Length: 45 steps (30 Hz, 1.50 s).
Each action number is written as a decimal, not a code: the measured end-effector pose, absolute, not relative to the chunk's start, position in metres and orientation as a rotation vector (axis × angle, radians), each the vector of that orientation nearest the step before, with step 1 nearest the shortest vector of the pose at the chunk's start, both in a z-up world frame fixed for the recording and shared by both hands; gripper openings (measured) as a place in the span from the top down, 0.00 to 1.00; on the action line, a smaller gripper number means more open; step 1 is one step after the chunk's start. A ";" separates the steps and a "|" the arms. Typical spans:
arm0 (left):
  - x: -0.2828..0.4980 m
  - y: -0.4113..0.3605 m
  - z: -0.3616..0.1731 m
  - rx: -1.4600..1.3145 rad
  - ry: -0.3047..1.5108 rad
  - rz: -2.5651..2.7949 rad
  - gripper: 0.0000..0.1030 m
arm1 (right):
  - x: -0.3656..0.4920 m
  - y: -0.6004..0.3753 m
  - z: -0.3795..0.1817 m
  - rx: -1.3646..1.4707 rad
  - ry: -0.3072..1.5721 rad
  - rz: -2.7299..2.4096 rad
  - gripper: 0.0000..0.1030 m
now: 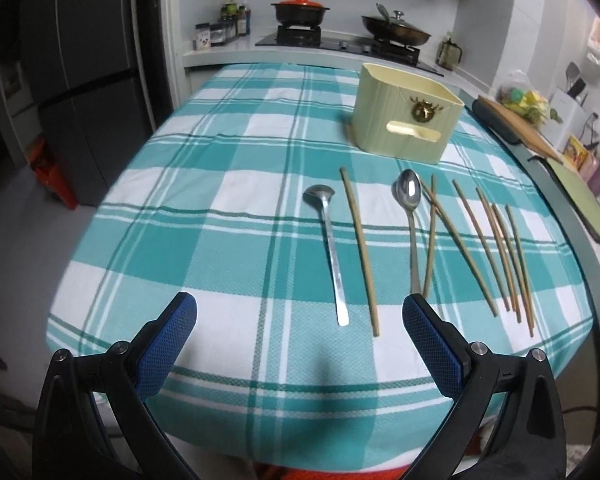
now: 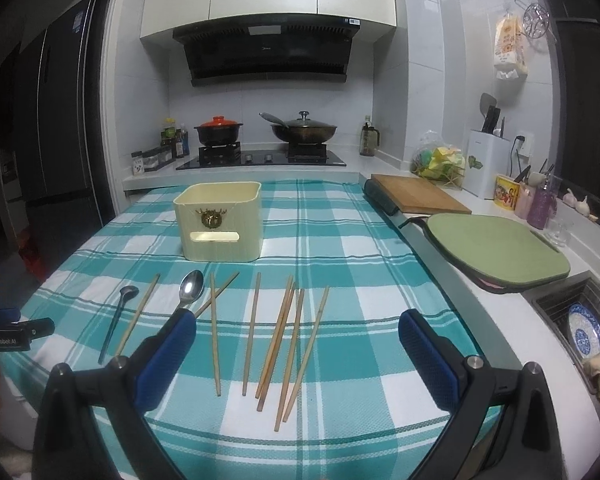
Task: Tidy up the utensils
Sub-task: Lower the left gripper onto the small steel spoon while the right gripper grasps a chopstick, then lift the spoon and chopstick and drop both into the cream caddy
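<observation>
Tablecloth (image 2: pixel 340 240): teal-white checked weave, draped edges.
Utensils: wooden chopsticks (image 2: pixel 288 344), steel spoon (image 2: pixel 190 290).
Left gripper (image 1: pixel 300 312), right gripper (image 2: pixel 298 328): spread, empty.

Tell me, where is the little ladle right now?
The small metal ladle lies flat on the checked tablecloth, leftmost in the row of utensils, just left of a single chopstick and in front of the cream utensil holder.

The only readable text is "GenRobot.AI", printed in white on the black body of the left tool (image 2: pixel 8 334) at the left edge of the right wrist view, while the labels on the range hood (image 2: pixel 268 50) and fridge (image 2: pixel 56 128) are too small to read.
</observation>
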<state>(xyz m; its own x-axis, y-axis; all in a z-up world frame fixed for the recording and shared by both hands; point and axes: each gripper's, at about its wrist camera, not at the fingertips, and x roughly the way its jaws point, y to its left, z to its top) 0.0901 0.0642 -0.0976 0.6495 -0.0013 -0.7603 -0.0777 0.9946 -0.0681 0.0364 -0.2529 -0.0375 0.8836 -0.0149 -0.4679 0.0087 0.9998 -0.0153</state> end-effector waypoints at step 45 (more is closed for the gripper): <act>0.279 0.037 -0.172 0.057 1.109 -0.045 0.88 | 0.286 -0.286 -0.168 -0.071 1.093 0.130 0.89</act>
